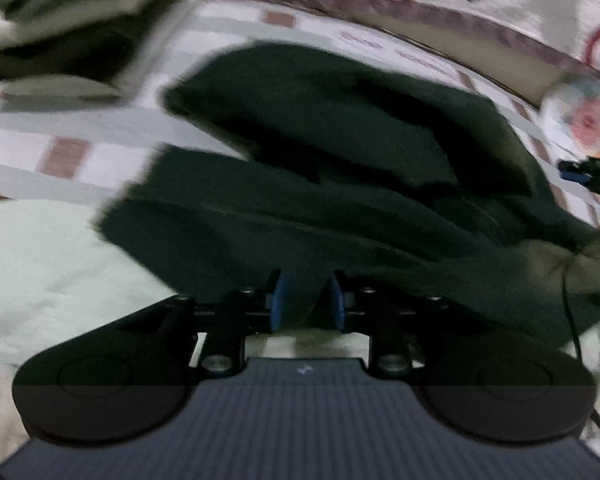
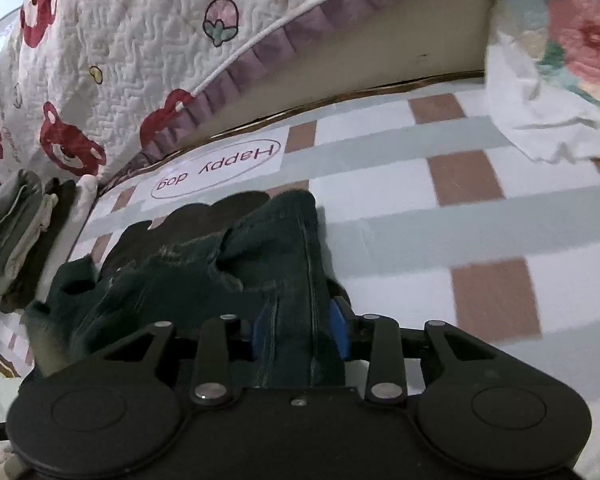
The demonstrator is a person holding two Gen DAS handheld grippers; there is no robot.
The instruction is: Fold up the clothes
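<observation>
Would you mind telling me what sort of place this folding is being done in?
Most likely a bedroom at home, with the work done on a bed. A checked bedsheet printed "Happy dog" covers the surface, a quilted bear-print quilt lies behind it, and a floral pillow or quilt sits at the corner.

Two grippers are counted: the left gripper (image 1: 306,300) and the right gripper (image 2: 300,332), each with two blue pads and each closed on cloth. One dark green garment (image 1: 340,168) is seen. One checked sheet (image 2: 420,208) is spread beneath it, bearing one oval "Happy dog" label (image 2: 216,172). One quilted bear-print cover (image 2: 120,60) and one floral quilt (image 2: 580,40) are counted. One stack of folded clothes (image 1: 72,28) is counted, its pieces too blurred to number.
</observation>
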